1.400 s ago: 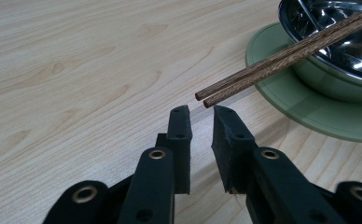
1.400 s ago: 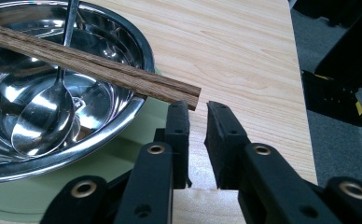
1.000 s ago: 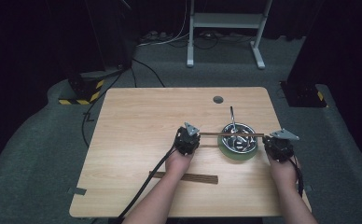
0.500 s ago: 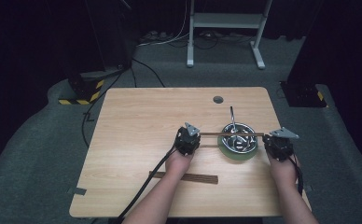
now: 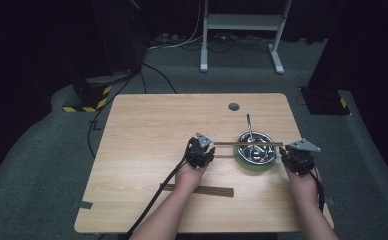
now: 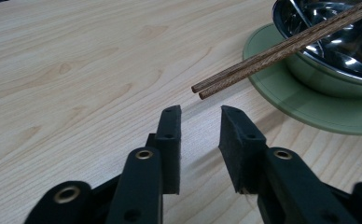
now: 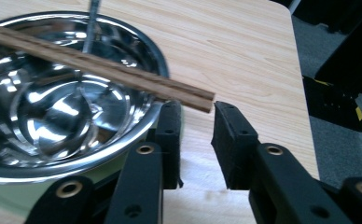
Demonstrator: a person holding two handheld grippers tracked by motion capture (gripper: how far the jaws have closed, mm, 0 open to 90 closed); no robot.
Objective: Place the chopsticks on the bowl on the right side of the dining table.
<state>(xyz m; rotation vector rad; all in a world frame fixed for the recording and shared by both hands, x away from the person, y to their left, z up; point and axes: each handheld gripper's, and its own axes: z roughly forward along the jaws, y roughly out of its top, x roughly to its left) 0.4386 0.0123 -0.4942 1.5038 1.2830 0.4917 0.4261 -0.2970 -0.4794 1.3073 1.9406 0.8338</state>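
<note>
The pair of chopsticks (image 5: pixel 247 144) lies across the rim of the steel bowl (image 5: pixel 254 146), one end just ahead of my left gripper (image 6: pixel 199 122), the other just past the tips of my right gripper (image 7: pixel 195 119). Both sets of jaws have just been opening; they now stand parted and grasp nothing, and neither pad presses on the wood (the sticks' ends sit clear of the jaws in both gripper views).

Judgement: laying the pair over the bowl appears done, with release complete; what remains is to draw both grippers back without nudging the ends.

Surroundings: the bowl rests on a green saucer (image 6: pixel 309 105), between my two grippers. A metal utensil (image 5: pixel 249 127) stands in the bowl, its handle rising beyond the sticks. A second pair of chopsticks (image 5: pixel 202 190) lies on the table (image 5: pixel 147 130) behind my left gripper, under that forearm.

Obstruction: none between jaws and sticks. The balanced pair could roll off if knocked.
</note>
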